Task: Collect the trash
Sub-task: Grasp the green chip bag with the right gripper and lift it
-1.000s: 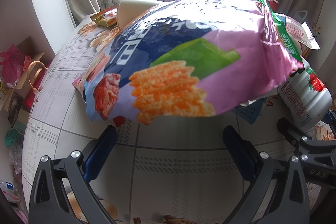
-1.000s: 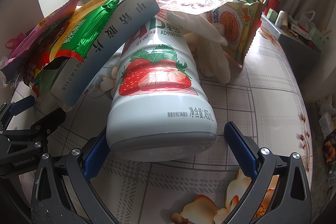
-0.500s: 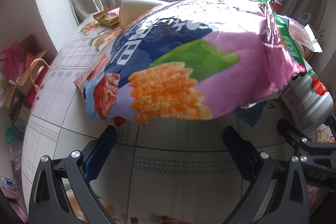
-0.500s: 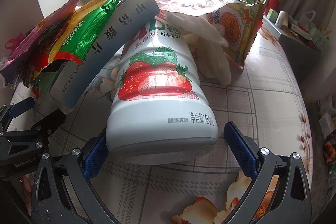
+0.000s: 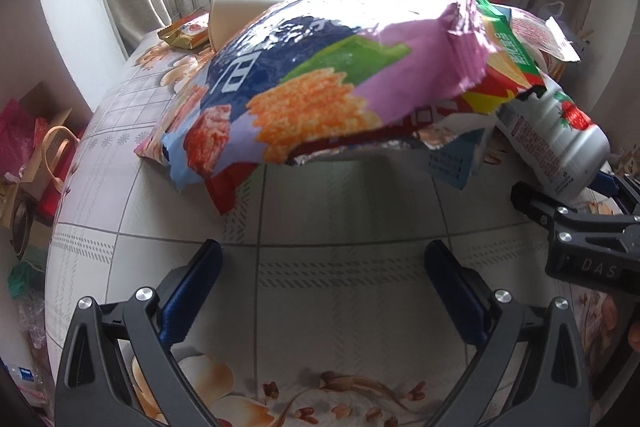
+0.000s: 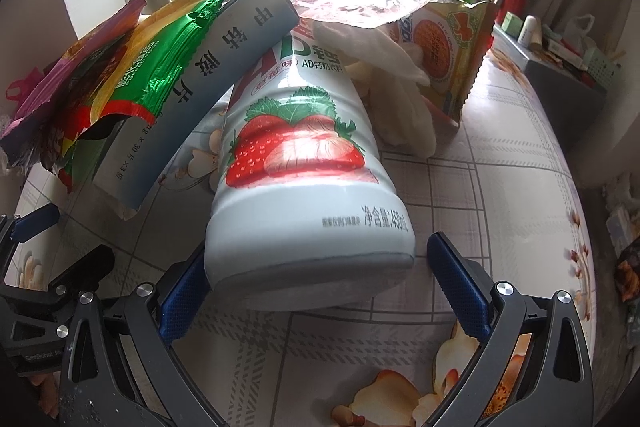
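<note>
Two tools gape wide: our right tool (image 6: 316, 291) straddles the bottle (image 6: 304, 187), unclosed; left tool (image 5: 320, 291) idles. Next, we squeeze.

bottle (image 6: 304, 163) neck: hidden under box (image 6: 208, 83) | cup (image 5: 236, 11): half behind bag (image 5: 320, 79)

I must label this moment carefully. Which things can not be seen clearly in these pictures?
- Strawberry bottle cap: right wrist view, hidden under the grey box and wrappers.
- Paper cup: left wrist view, mostly behind the purple snack bag.
- Right tool: whether its fingers touch the bottle is unclear.
</note>
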`<control>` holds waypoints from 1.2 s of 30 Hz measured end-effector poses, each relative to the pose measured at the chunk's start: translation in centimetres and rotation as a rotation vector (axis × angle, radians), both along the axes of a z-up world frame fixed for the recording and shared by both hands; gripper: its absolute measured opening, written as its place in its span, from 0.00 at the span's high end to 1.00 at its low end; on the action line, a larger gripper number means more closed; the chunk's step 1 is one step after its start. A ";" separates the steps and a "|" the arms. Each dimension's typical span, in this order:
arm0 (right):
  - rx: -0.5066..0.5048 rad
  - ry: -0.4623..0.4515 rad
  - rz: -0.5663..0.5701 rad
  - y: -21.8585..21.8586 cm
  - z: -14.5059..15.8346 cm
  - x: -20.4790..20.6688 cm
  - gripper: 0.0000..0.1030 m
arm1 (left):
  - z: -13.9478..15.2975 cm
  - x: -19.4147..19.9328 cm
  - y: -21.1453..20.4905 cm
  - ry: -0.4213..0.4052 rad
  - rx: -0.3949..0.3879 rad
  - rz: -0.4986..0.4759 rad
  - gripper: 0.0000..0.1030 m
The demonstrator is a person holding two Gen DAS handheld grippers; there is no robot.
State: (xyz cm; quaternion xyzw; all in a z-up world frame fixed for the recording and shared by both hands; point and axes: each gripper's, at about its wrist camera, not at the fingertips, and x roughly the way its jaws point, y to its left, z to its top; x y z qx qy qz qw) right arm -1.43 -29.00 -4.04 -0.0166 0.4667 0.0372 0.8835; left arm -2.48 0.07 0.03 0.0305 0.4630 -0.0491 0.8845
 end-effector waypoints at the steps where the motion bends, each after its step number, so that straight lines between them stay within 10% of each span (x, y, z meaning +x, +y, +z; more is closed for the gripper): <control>1: 0.002 0.007 0.004 -0.1 0.0 -0.3 0.06 | 0.0 -0.5 0.3 -0.003 -0.007 -0.012 0.04; 7: 0.103 -0.009 0.022 -2.0 0.3 -3.3 0.06 | 2.7 -5.1 3.6 -0.164 -0.096 -0.073 0.13; 17: 0.298 -0.186 0.047 -4.2 7.7 -6.6 0.07 | 7.4 -4.9 1.4 -0.423 0.160 -0.297 0.38; 25: 0.411 -0.155 0.124 -2.7 10.3 -1.8 0.27 | 6.6 -2.6 -1.6 -0.433 0.252 -0.304 0.87; 36: 0.391 -0.065 0.184 0.5 11.4 8.6 0.33 | 9.4 -3.2 3.1 -0.495 0.126 -0.222 0.95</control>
